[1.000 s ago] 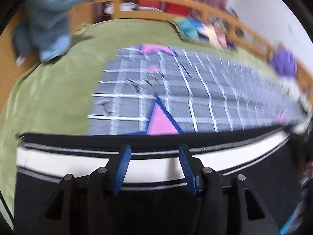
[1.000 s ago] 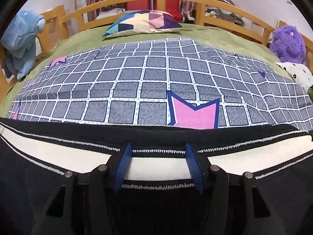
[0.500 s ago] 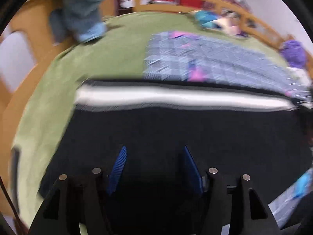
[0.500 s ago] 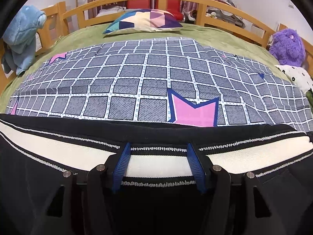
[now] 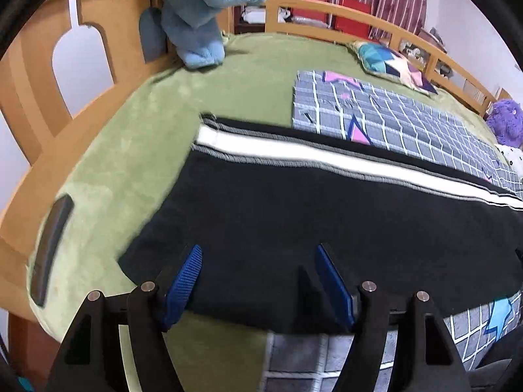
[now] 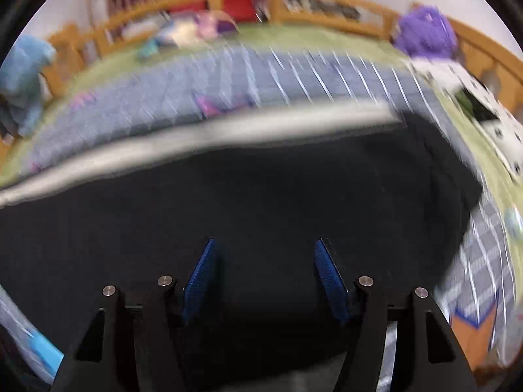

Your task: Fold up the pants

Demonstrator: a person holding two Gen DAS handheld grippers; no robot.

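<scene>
Black pants [image 5: 294, 209] with a white side stripe [image 5: 294, 152] lie flat across the bed, folded lengthwise, stripe along the far edge. My left gripper [image 5: 257, 248] hovers over their near edge at the left end. Its jaws are opening, and the blue pads [image 5: 183, 277] touch no cloth. The right wrist view is blurred by motion. There my right gripper [image 6: 266, 240] hangs over the black pants [image 6: 261, 196], jaws opening, nothing pinched between the pads [image 6: 199, 277]. The stripe [image 6: 196, 137] runs beyond it.
A green blanket [image 5: 130, 150] and a grey checked sheet [image 5: 408, 121] cover the bed. A blue plush toy [image 5: 199, 9] leans on the wooden rail [image 5: 327, 11] at the far left, a patterned pillow [image 5: 392, 65] and a purple plush [image 5: 505, 121] lie further back. A dark flat object [image 5: 52, 245] lies near the left edge.
Both grippers have let go of the white stripe and pulled back toward the near side of the pants. The left one moved first, the right within the last half second.
</scene>
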